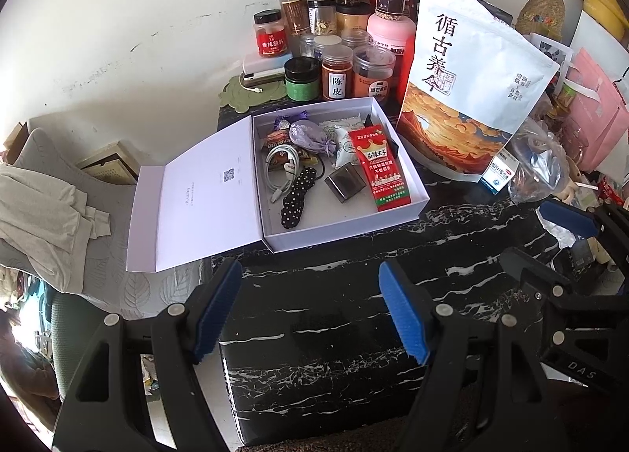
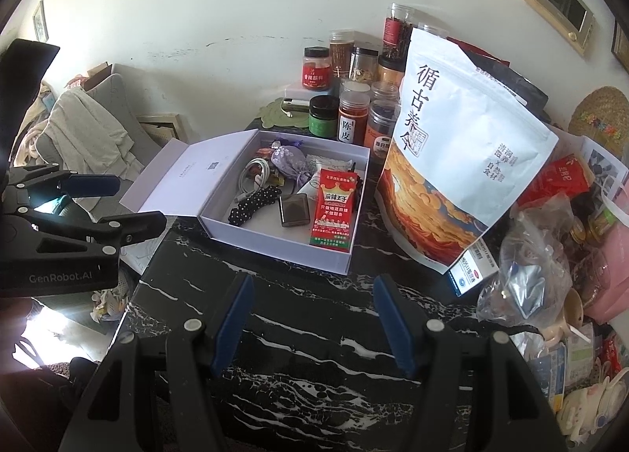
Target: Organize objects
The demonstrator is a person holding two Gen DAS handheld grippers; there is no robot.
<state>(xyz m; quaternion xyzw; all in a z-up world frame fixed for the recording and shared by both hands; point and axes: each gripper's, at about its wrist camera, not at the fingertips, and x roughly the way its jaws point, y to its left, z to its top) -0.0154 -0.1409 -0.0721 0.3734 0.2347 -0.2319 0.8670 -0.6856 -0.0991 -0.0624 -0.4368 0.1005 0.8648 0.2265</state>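
Left wrist view: the left gripper (image 1: pixel 310 310) hangs over the black marbled bench (image 1: pixel 354 314) with its jaws apart and nothing between them. Just beyond it the white box (image 1: pixel 393 216) lies open, with a red packet (image 1: pixel 380 169), cable (image 1: pixel 281 165), lilac pouch (image 1: pixel 308 135) and dotted band (image 1: pixel 297 196) inside. The right gripper (image 2: pixel 312 318) likewise gapes empty above the bench, and a tall white bag (image 2: pixel 464 145) stands right of the box.

The tabletop (image 1: pixel 354 294) looked like glossy black marble veined white. The open box (image 1: pixel 397 212) was matt white card. In it lay a shiny red snack packet (image 1: pixel 379 167), a lilac cloth sachet (image 1: pixel 308 133) and a smooth white cable (image 1: pixel 281 165). The jars (image 1: pixel 373 70) behind were clear plastic. The gripper pads (image 1: pixel 405 314) were ribbed blue rubber.
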